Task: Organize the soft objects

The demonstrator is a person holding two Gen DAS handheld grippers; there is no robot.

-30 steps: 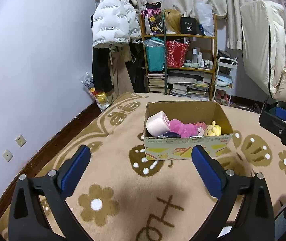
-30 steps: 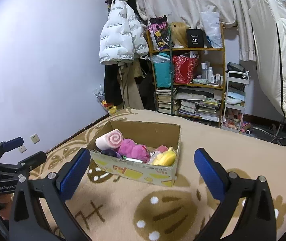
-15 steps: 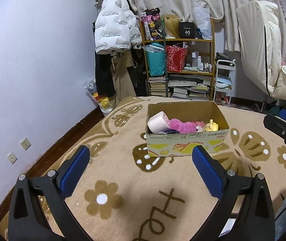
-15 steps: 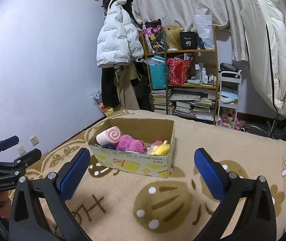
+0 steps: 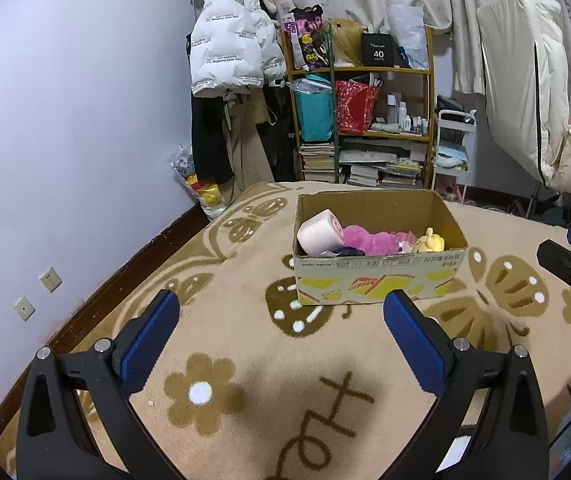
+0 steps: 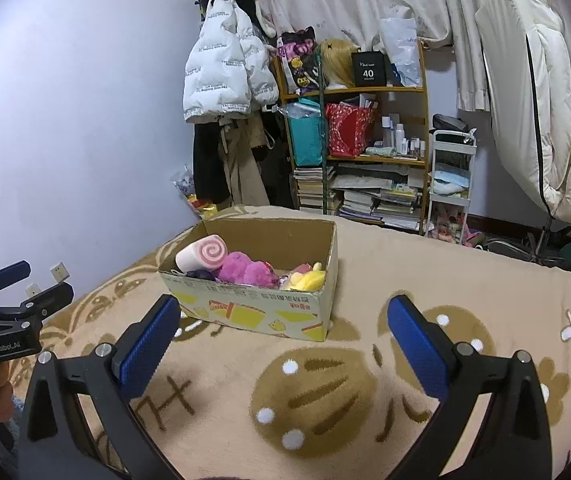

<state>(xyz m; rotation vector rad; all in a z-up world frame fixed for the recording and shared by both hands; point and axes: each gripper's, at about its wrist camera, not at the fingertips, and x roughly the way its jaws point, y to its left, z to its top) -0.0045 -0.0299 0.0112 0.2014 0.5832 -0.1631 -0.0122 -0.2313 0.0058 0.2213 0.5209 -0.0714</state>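
Here, my left gripper [image 5: 281, 340] and right gripper [image 6: 283, 344] hang with jaws spread wide and empty over the rug [image 5: 225, 280]. At frame center sits the box [image 5: 379, 278], toys inside: pink roll [image 5: 319, 234], magenta plush [image 5: 369, 242], yellow plush [image 5: 429, 242]. Bare rug rings the box; the wall [image 5: 65, 140] closes the left edge.

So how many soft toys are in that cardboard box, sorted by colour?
Pink-and-white swirl roll: 1
Magenta plush: 1
Yellow plush: 1
Dark purple item, mostly hidden: 1
Total that can be told apart in the box: 4; small bits between the magenta and yellow ones are too hidden to count.
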